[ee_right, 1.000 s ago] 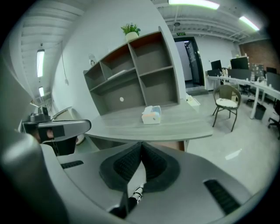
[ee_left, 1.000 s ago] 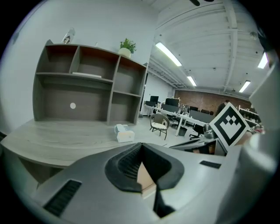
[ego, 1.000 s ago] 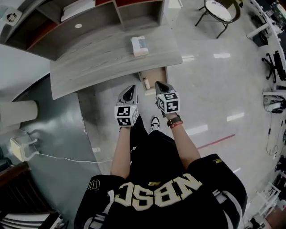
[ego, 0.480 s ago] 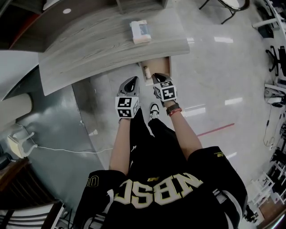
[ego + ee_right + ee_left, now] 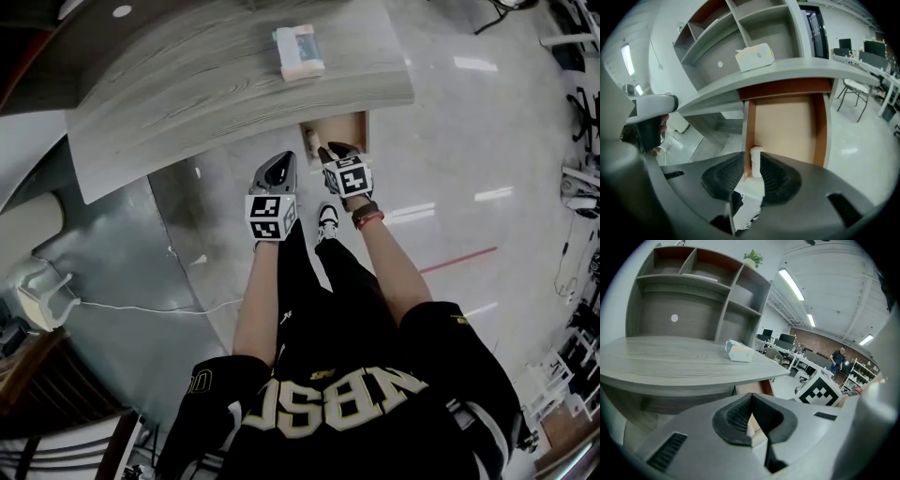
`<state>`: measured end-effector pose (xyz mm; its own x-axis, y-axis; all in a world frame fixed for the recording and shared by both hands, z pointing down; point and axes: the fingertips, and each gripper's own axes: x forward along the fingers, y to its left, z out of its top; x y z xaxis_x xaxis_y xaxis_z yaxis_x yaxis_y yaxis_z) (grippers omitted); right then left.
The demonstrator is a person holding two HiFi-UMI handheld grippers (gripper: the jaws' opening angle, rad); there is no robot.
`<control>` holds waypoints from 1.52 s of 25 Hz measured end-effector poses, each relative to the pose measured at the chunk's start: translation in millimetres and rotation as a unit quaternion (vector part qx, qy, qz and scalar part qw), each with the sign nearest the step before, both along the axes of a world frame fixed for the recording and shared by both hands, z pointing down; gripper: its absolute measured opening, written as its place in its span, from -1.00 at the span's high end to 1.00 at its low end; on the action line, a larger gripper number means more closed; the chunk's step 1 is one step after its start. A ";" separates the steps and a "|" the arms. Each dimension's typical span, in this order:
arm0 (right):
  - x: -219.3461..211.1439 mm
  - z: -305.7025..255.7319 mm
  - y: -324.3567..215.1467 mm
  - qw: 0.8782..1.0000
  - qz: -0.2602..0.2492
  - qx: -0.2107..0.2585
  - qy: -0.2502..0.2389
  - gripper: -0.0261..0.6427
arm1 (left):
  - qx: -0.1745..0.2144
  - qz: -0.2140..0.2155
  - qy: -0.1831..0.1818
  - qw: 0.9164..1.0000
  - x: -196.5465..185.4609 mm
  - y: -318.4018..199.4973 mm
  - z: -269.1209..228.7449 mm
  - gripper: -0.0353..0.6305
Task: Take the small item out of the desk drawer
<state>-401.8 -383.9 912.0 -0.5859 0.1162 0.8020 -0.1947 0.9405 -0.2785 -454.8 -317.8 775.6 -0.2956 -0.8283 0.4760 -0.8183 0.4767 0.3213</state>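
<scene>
Grey wood-grain surface fills the top of the head view, with an open drawer jutting from under its 6 o'clock edge and a pale box lying at the drawer's 11 o'clock. Left tongs hover pressed together, empty. Right tongs reach into the drawer, jaws opening around the small white item, which stands beside the drawer's 9 o'clock wall.

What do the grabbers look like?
The left gripper and right gripper are grey wedges with black ribbed pads and black-and-white marker cubes. The right one's jaws are opening round a white item. The person wears a black lettered shirt, watch and red wristband.
</scene>
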 end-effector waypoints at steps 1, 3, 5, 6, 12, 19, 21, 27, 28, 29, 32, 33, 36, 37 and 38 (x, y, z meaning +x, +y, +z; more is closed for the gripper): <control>-1.1 4.7 0.2 1.000 -0.002 -0.002 0.003 0.64 | -0.002 -0.001 0.002 1.000 -1.4 0.1 3.6 0.85; -2.7 14.2 0.6 1.000 -0.005 -0.004 0.009 0.62 | -0.006 -0.003 0.004 1.000 -3.5 1.8 10.6 0.85; -3.6 22.7 1.8 1.000 -0.008 -0.006 0.015 0.61 | -0.008 -0.006 0.007 1.000 -5.4 4.6 16.1 0.85; -3.9 26.9 3.2 1.000 -0.011 -0.008 0.020 0.58 | -0.009 -0.007 0.009 1.000 -6.5 6.0 18.4 0.85; -6.5 49.9 3.1 0.999 -0.011 -0.009 0.046 0.47 | -0.014 -0.008 0.016 1.000 -12.1 13.1 31.1 0.85; -8.8 75.4 6.4 0.998 -0.022 -0.007 0.063 0.41 | -0.021 -0.003 0.020 1.000 -14.4 21.8 43.1 0.85; -7.3 80.5 7.6 0.997 -0.024 -0.010 0.067 0.41 | -0.022 0.002 0.023 0.999 -13.4 23.9 45.4 0.85; -13.7 81.4 6.3 0.997 -0.034 -0.002 0.064 0.49 | -0.023 0.008 0.026 0.999 -12.5 25.6 52.7 0.85; -14.3 84.0 8.2 0.997 -0.041 -0.004 0.061 0.57 | -0.023 0.009 0.028 0.999 -11.9 26.0 53.8 0.85; -14.9 86.8 9.2 0.997 -0.046 -0.005 0.059 0.61 | -0.022 0.011 0.029 0.999 -11.2 26.3 54.8 0.85; -17.7 89.0 10.3 0.997 -0.054 -0.012 0.057 0.61 | -0.025 0.016 0.032 0.999 -8.7 27.5 59.3 0.85; -17.3 89.8 10.3 0.997 -0.054 -0.011 0.056 0.62 | -0.025 0.015 0.034 0.999 -7.3 27.5 60.5 0.85; -13.4 86.0 8.6 0.998 -0.032 -0.012 0.053 0.64 | -0.025 0.014 0.037 0.999 -3.4 26.8 59.9 0.85; -12.1 84.1 7.6 0.998 -0.021 -0.016 0.053 0.64 | -0.025 0.015 0.038 0.999 -2.9 26.6 59.2 0.85; -11.0 82.2 6.0 0.998 -0.013 -0.017 0.053 0.64 | -0.025 0.015 0.039 0.999 -2.9 26.6 58.7 0.85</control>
<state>-412.8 -378.0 994.2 -0.4943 0.1596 0.8545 -0.1998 0.9358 -0.2904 -457.8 -291.2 834.2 -0.2320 -0.8103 0.5381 -0.8056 0.4701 0.3607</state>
